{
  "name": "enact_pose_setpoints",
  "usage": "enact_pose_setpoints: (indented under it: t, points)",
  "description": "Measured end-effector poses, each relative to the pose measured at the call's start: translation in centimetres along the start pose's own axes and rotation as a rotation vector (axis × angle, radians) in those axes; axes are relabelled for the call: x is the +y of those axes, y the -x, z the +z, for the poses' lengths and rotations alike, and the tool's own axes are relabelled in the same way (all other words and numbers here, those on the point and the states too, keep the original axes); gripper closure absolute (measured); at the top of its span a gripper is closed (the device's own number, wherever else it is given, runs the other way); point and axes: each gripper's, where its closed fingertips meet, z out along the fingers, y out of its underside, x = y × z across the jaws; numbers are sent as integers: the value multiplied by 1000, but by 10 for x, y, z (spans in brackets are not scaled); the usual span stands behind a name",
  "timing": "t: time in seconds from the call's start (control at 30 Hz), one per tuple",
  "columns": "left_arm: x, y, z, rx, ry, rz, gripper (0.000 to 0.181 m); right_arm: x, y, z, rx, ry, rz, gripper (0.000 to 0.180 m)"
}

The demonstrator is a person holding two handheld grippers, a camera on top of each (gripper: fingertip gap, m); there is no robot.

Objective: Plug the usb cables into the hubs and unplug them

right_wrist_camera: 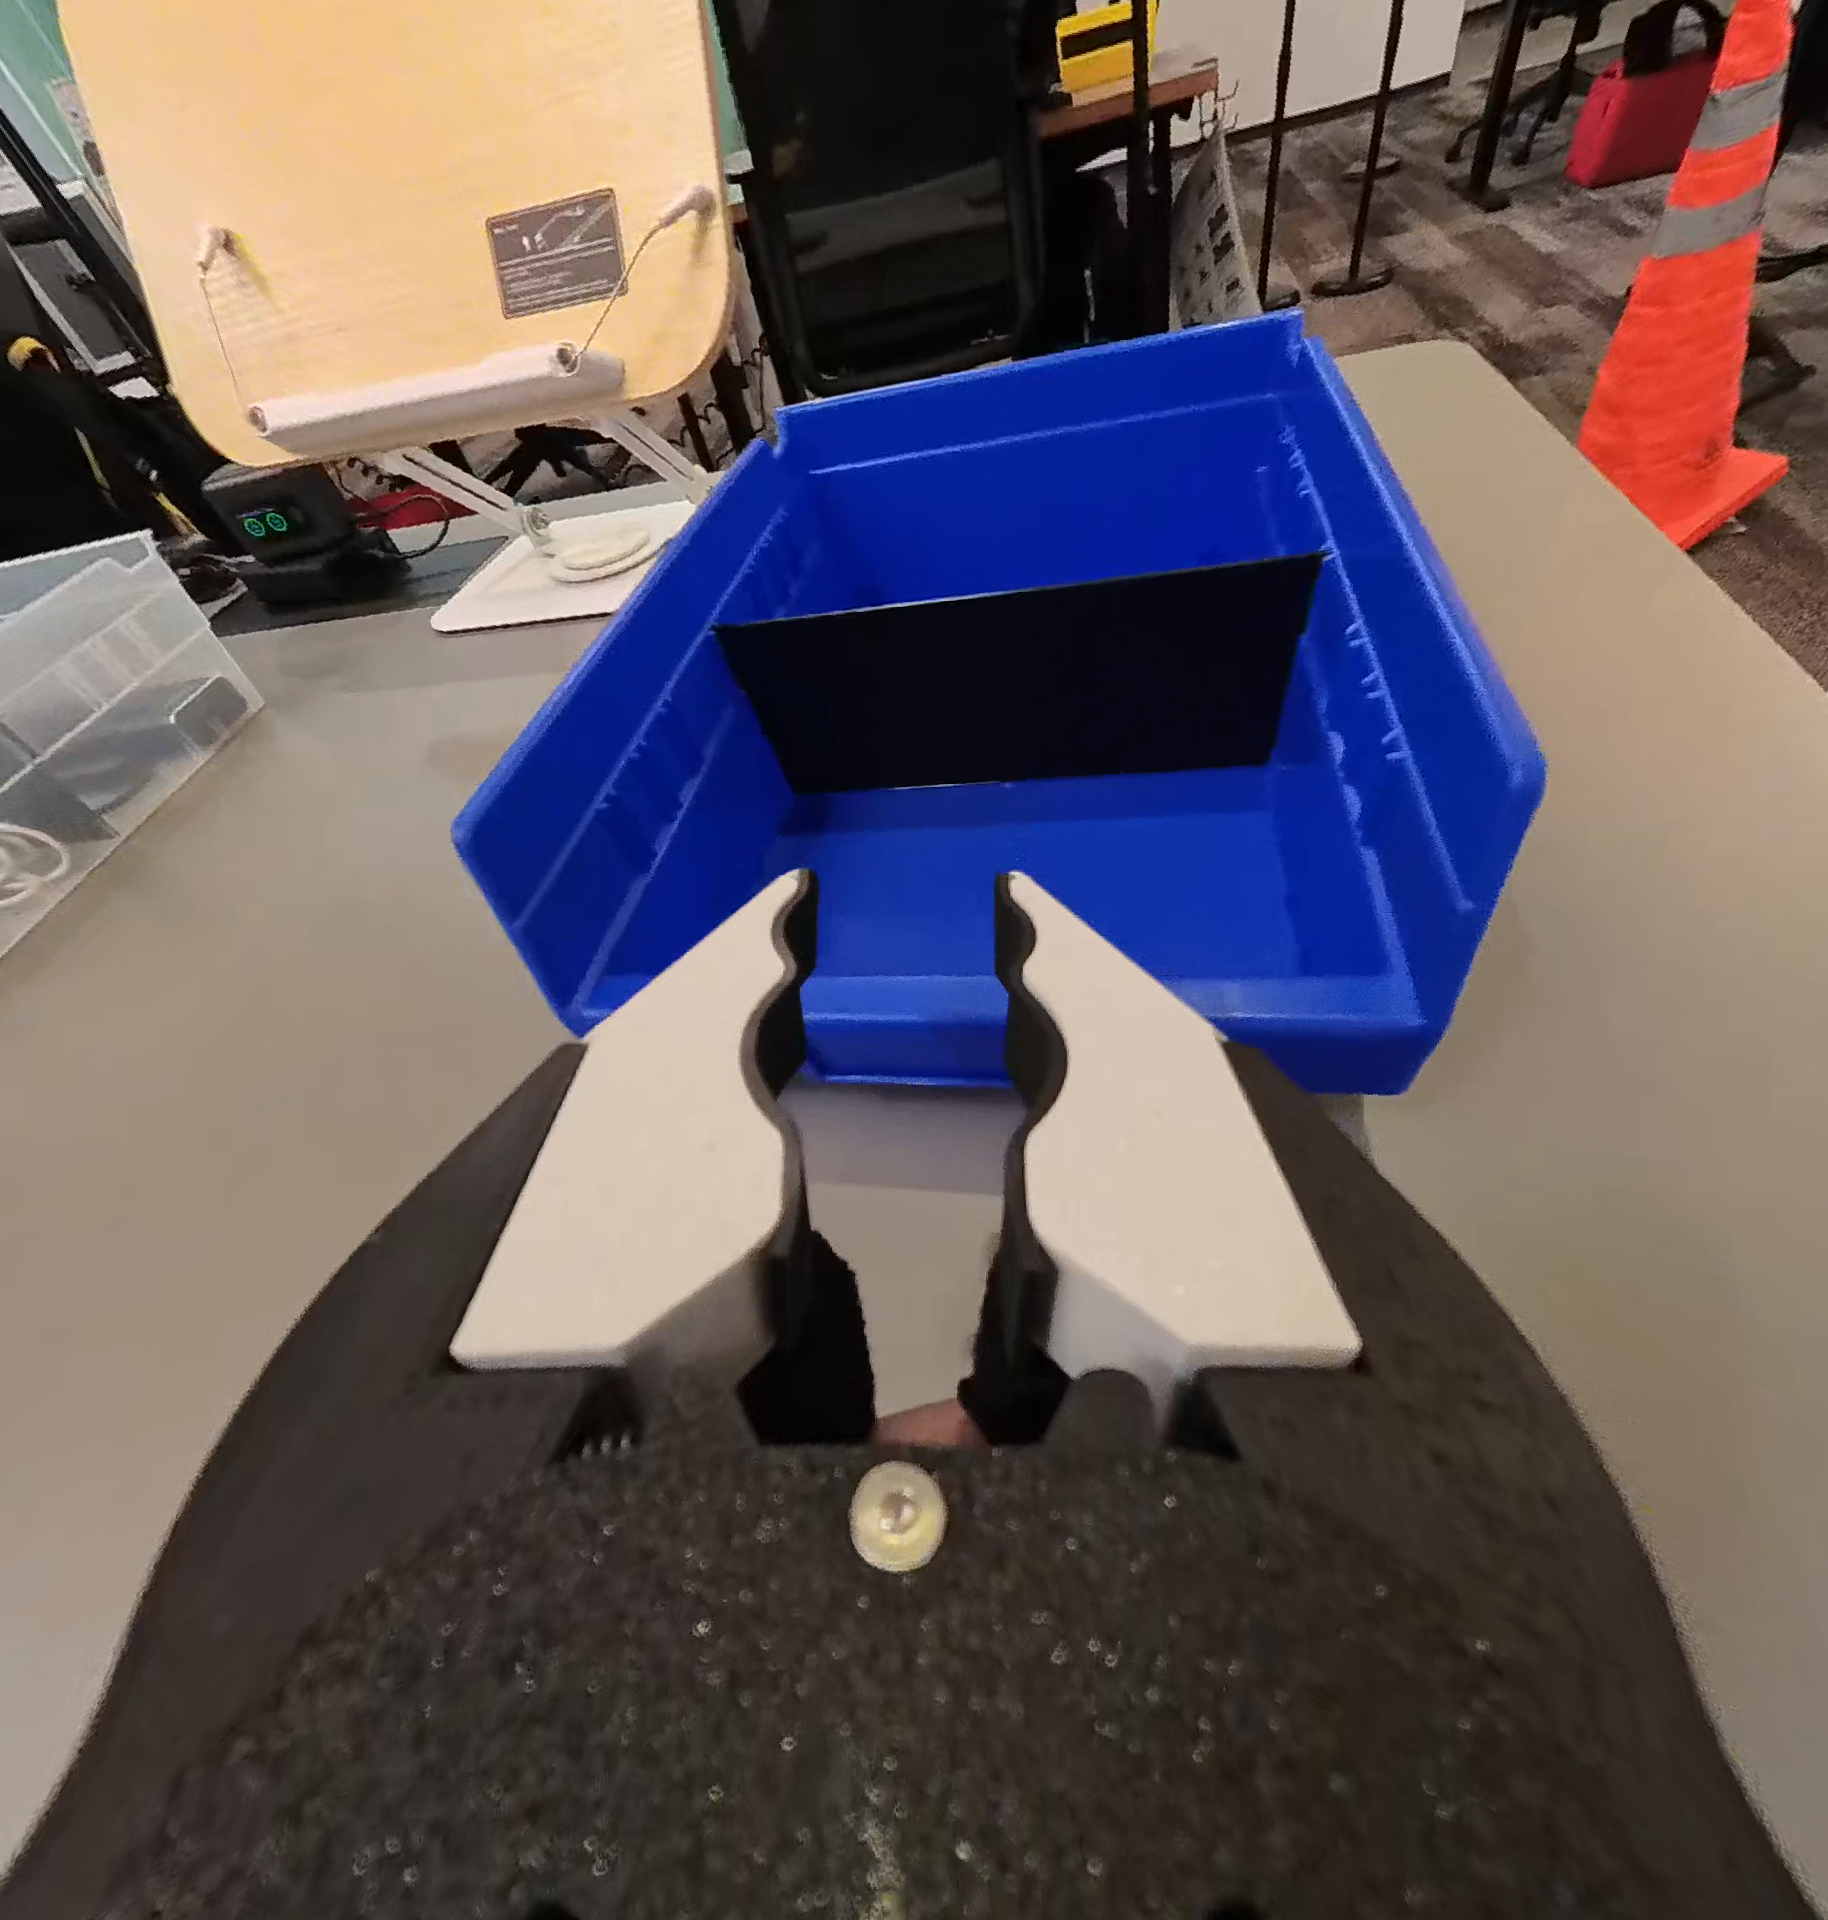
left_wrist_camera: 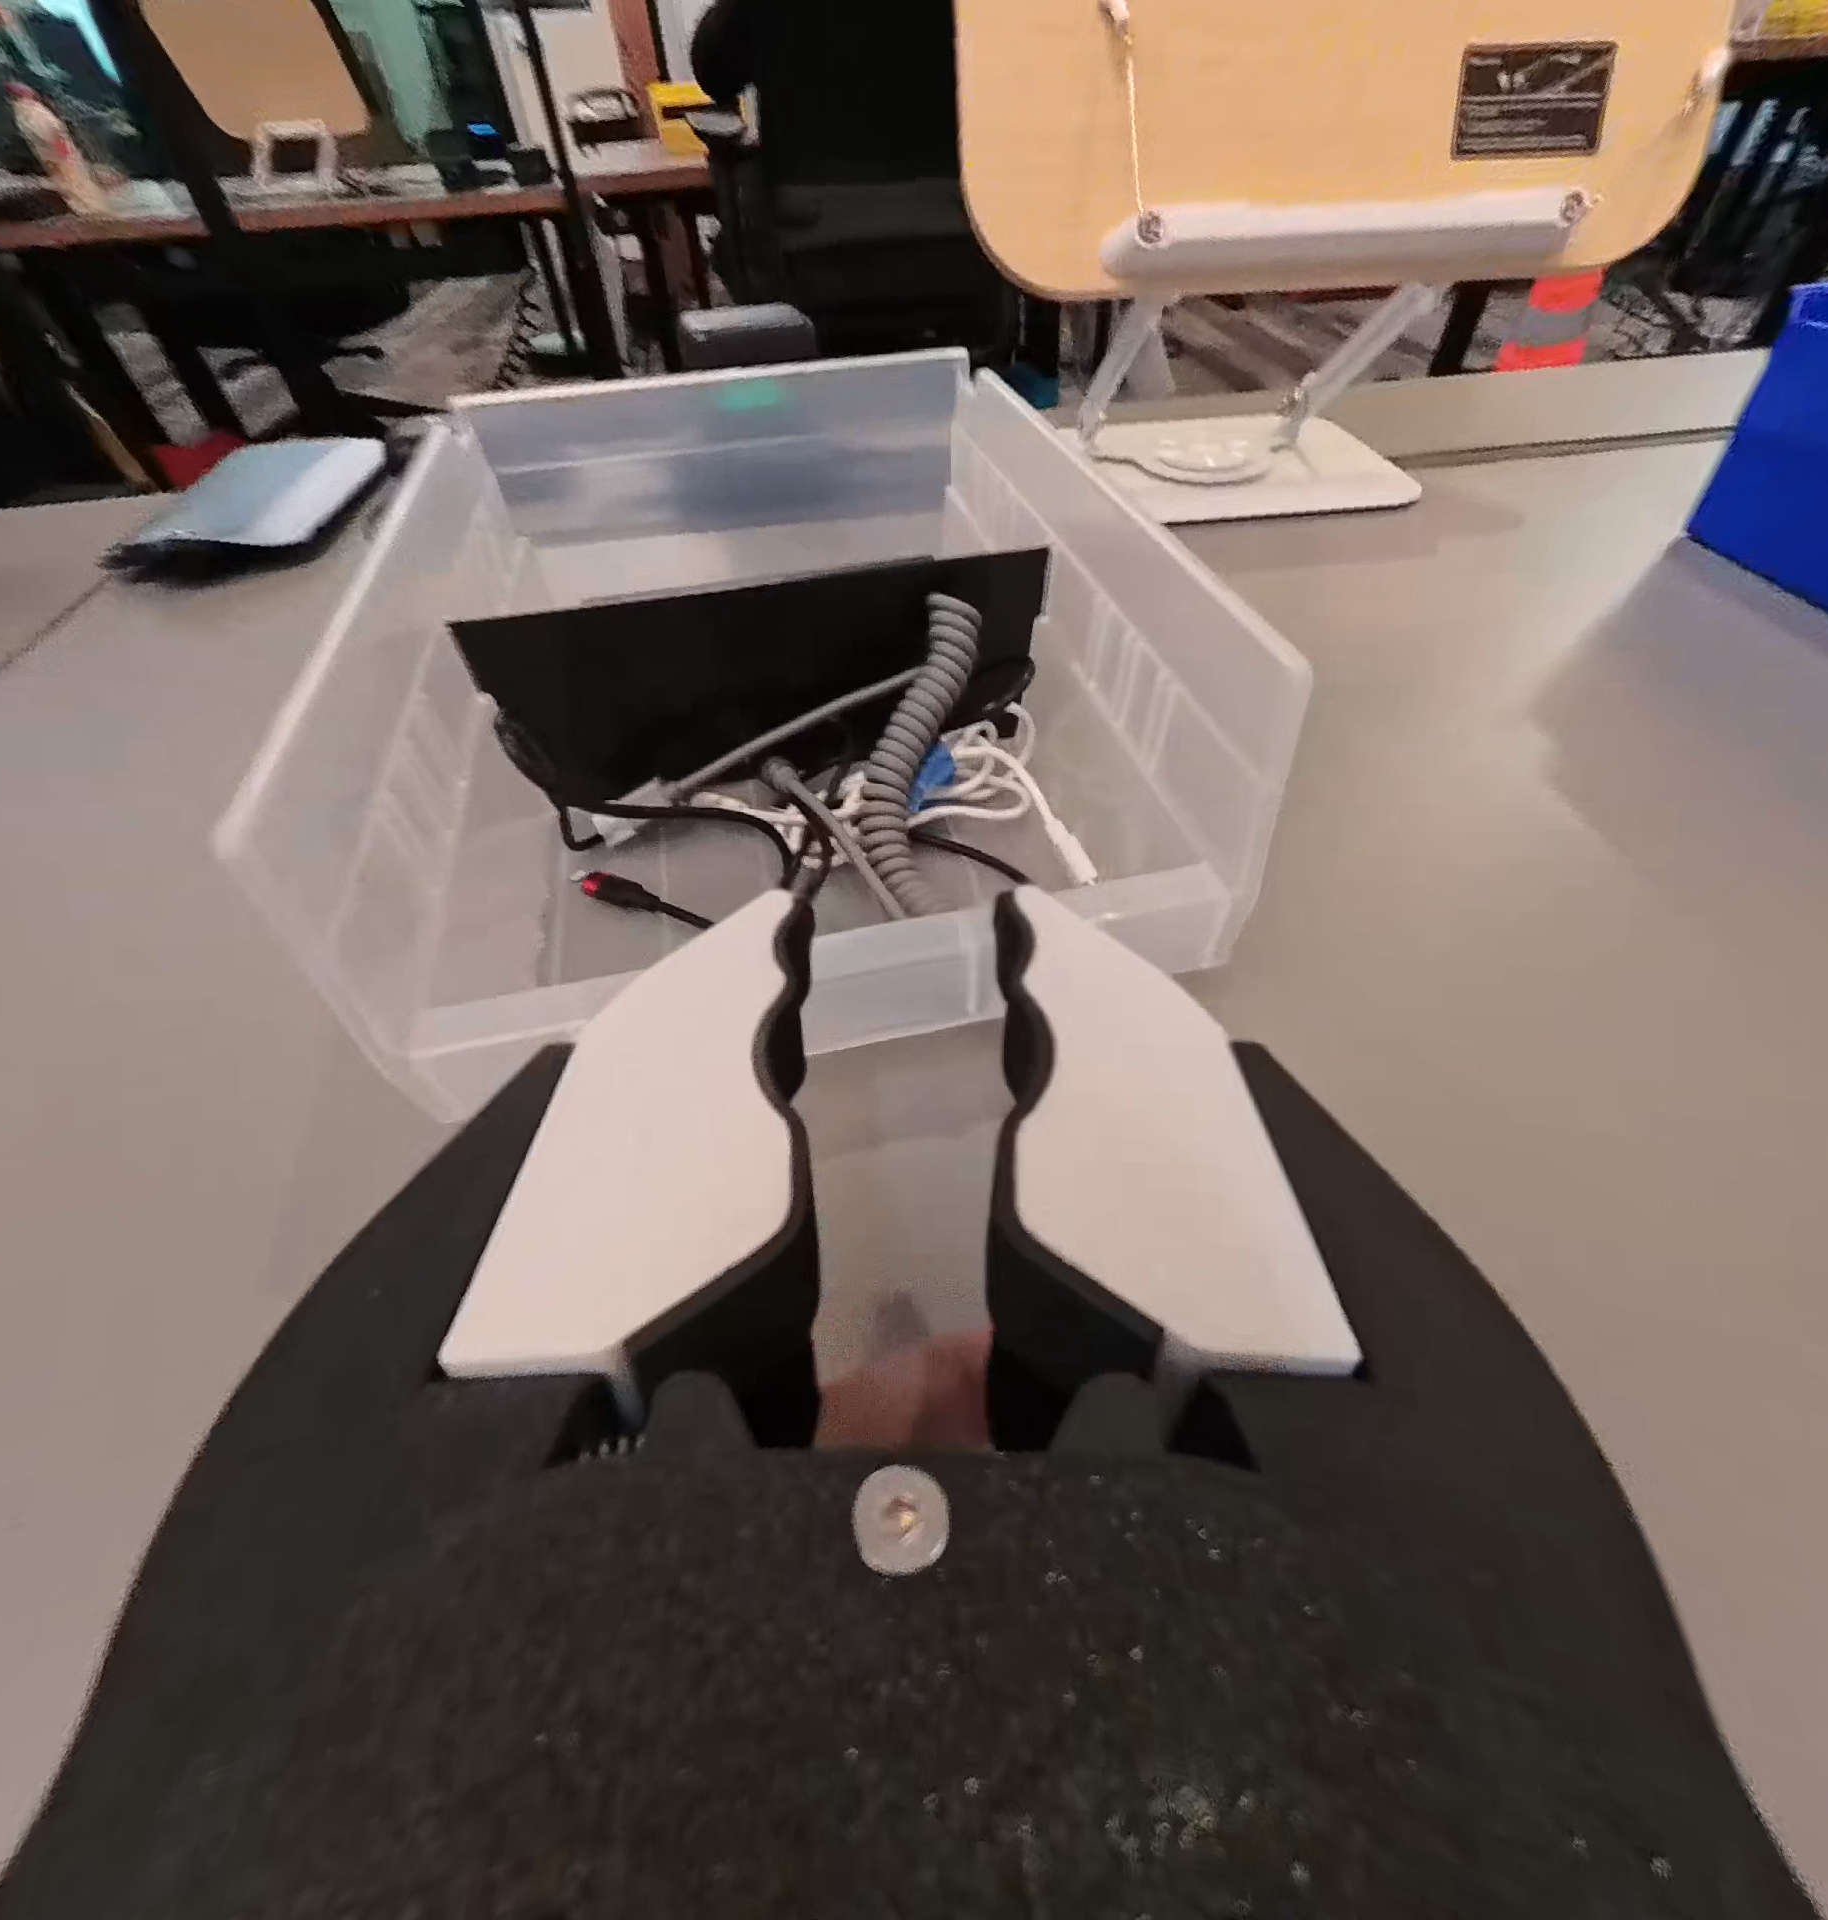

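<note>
Left gripper (left_wrist_camera: 902,914) spread, empty, near clear bin (left_wrist_camera: 307,831) holding tangled cables (left_wrist_camera: 889,790); right gripper (right_wrist_camera: 902,894) spread, empty, before blue bin (right_wrist_camera: 1450,790)

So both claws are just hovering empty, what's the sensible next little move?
Probably ease the open left gripper forward and down into the clear plastic bin to pinch one cable from the tangled cables. The cables lie just ahead of it, while the blue plastic bin facing the open right gripper looks empty.

The clear bin (left_wrist_camera: 1180,665) is looking like translucent plastic; the blue bin (right_wrist_camera: 1409,665) is showing glossy plastic. The surface (left_wrist_camera: 1512,935) is appearing smooth and matt, possibly laminate.
</note>
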Motion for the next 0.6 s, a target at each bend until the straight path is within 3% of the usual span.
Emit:
enact_pose_setpoints:
  t: [0.1, 0.47, 0.6]
  points:
    - [10, -6, 1, 59, 77, -37, 154, 2, 6, 0, -5, 4, -26, 147]
    - [13, -10, 3, 63, 85, 19, 154, 2, 10, -1, -29, 13, -3, 147]
    - [13, -16, 3, 76, 81, 40, 154, -2, 38, -8, -107, -3, -43, 147]
